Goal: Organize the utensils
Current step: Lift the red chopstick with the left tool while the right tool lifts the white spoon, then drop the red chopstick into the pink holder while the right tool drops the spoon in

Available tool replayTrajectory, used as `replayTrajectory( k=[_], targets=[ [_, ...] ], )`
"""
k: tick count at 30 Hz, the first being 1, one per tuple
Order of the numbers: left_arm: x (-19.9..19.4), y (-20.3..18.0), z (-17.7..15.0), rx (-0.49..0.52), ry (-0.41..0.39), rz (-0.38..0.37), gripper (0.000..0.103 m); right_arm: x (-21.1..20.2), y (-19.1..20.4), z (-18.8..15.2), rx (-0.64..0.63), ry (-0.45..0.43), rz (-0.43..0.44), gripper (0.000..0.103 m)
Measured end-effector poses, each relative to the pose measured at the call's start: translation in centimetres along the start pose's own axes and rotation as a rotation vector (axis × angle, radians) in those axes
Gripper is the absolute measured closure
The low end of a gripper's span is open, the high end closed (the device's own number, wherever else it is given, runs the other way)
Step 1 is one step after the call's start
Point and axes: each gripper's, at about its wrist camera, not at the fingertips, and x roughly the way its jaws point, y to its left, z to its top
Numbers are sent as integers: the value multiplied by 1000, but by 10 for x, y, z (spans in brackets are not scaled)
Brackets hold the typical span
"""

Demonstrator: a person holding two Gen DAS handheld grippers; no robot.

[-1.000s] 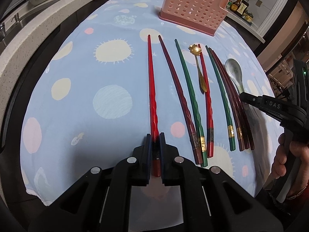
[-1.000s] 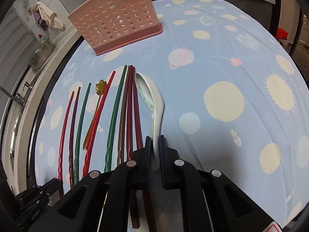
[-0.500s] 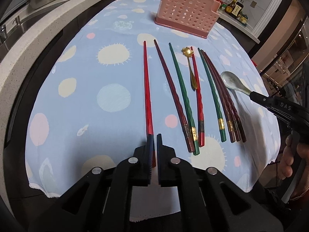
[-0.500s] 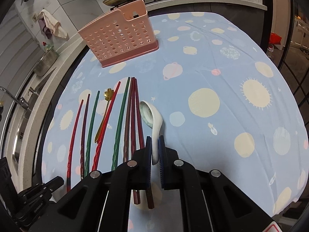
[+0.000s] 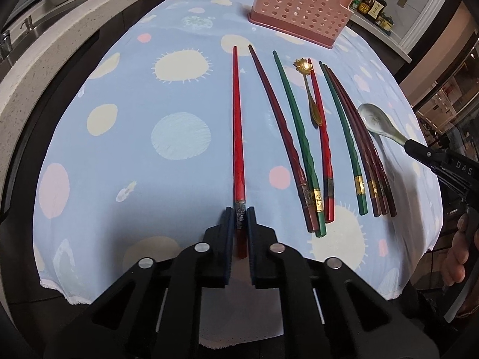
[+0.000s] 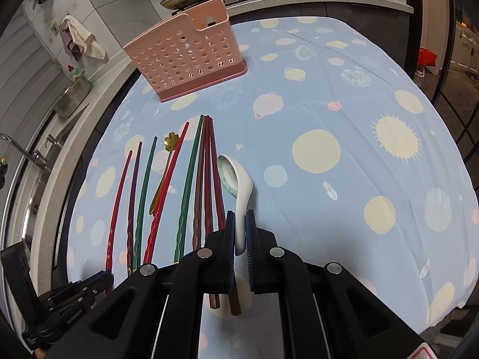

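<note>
A bright red chopstick [image 5: 237,125] lies on the blue cloth, its near end between the pads of my left gripper [image 5: 240,209], whose jaws are closing on it. My right gripper [image 6: 241,212] is shut on the handle of a white ceramic spoon [image 6: 236,176], held tilted above the cloth. The spoon [image 5: 374,119] and the right gripper [image 5: 410,145] also show at the right of the left wrist view. Several red, maroon and green chopsticks [image 5: 302,137] and a small gold spoon [image 5: 311,92] lie in a row. A pink perforated holder [image 6: 185,59] stands at the far end.
The blue patterned tablecloth [image 6: 344,164] stretches wide to the right of the utensils. A stone counter with a sink and tap [image 6: 27,155] runs along the left. Bottles [image 5: 371,3] stand on the counter behind the holder. A person's hand [image 5: 461,251] holds the right gripper.
My left gripper loosened on the red chopstick, slid back to its near end and closed again. The right gripper lifted the white spoon off the cloth.
</note>
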Motion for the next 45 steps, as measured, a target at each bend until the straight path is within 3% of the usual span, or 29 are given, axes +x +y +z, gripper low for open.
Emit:
replayTrajectory(
  k=[5, 12, 19, 34, 40, 45],
  targets=[
    [-9, 0, 0, 1, -21, 15, 96, -10, 2, 1, -8, -20, 3, 96],
    [-63, 7, 35, -11, -176, 19, 96, -38, 6, 26, -18, -93, 30, 96],
    [-119, -3, 108, 30, -388, 21, 96, -57, 24, 72, -71, -189, 57, 96],
    [-195, -58, 278, 127, -708, -63, 96, -52, 46, 214, -99, -346, 99, 97],
    [-196, -74, 328, 132, -790, -78, 96, -32, 54, 264, -95, -382, 103, 97],
    [-161, -75, 361, 114, -777, -86, 96, -3, 56, 290, -78, -358, 108, 97]
  ],
)
